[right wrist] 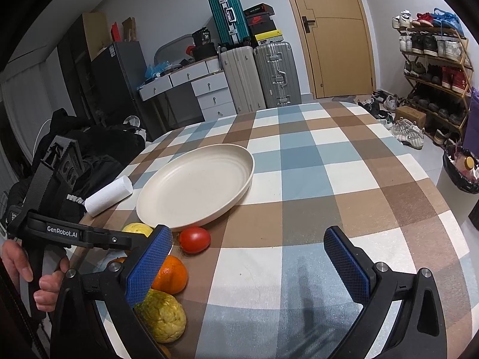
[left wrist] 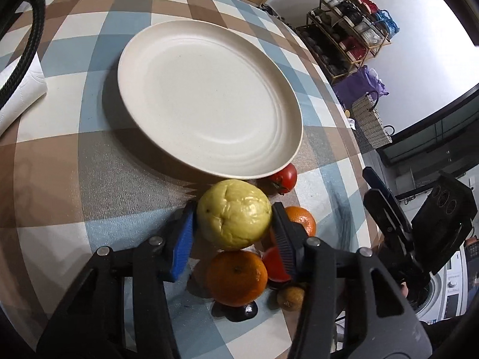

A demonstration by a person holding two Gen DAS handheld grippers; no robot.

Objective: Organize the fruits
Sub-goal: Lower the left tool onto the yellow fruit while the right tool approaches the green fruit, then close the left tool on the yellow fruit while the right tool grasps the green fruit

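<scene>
From the left wrist camera, the left gripper point(left wrist: 233, 224) has its blue ribbed pads closed against both sides of a lumpy yellow citrus point(left wrist: 235, 214), perhaps a lemon, though its breed is hard to call. It sits in a cluster of fruit just short of the cream plate point(left wrist: 137, 59), with a tomato point(left wrist: 284, 178) tucked against the plate's near rim and oranges point(left wrist: 236, 278) crowded close behind. To do this well, I'd lift straight up before swinging over the rim, since the neighbours touch or nearly touch and a sideways drag would roll them. The peel is waxy and dimpled, so a firm, centred squeeze matters. The plate is matte, speckled, shallow with a raised lip; the checked tablecloth point(left wrist: 60, 155) looks faintly textured.

From the right wrist camera, the right gripper point(right wrist: 248, 266) hovers with jaws spread wide and nothing between them, over bare tablecloth. Another knobbly yellow fruit point(right wrist: 163, 317) and an orange point(right wrist: 170, 275) lie beside its left finger. A paper towel roll point(right wrist: 109, 196) lies left of the plate.
</scene>
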